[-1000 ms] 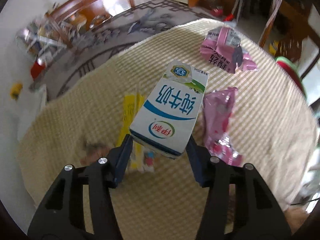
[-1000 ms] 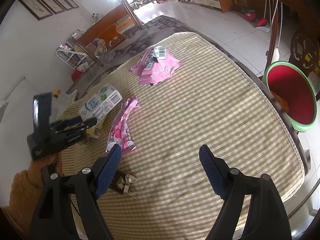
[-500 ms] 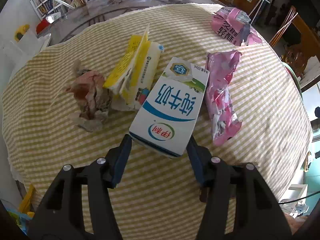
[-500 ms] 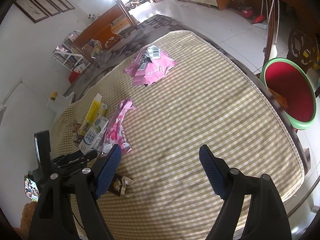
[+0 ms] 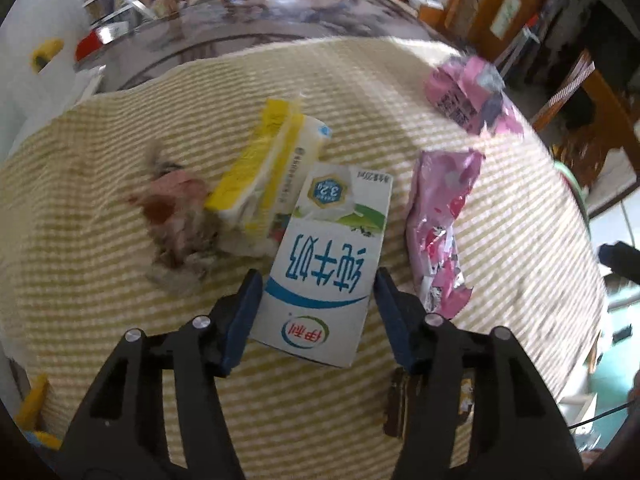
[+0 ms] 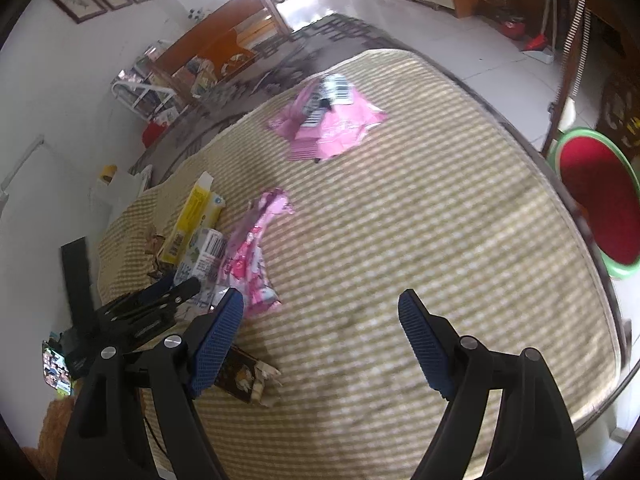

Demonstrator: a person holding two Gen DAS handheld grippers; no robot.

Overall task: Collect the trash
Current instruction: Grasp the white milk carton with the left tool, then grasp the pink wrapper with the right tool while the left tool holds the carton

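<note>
1. Left wrist view: your left gripper [image 5: 316, 300] is clamped on the white milk carton [image 5: 326, 264], one blue pad on each side of its lower half. A second ago the carton hung against the far floor and table edge; now you have brought it low over the checked tablecloth [image 5: 100, 160], just beside the yellow box [image 5: 260, 172] and the crumpled tissue [image 5: 176, 220], with the long pink wrapper [image 5: 436, 232] on its other side. That reads as gathering the trash into one pile; I cannot tell whether the carton touches the cloth yet.

2. Right wrist view: your right gripper [image 6: 320, 336] hangs with its jaws spread wide and nothing between them, just as it was a second ago. The brown wrapper [image 6: 244, 376] lies by its left finger, unclaimed. The red bin [image 6: 600, 200] stands off the table's far side, well apart from the pile, so the carrying is all ahead of you.
</note>
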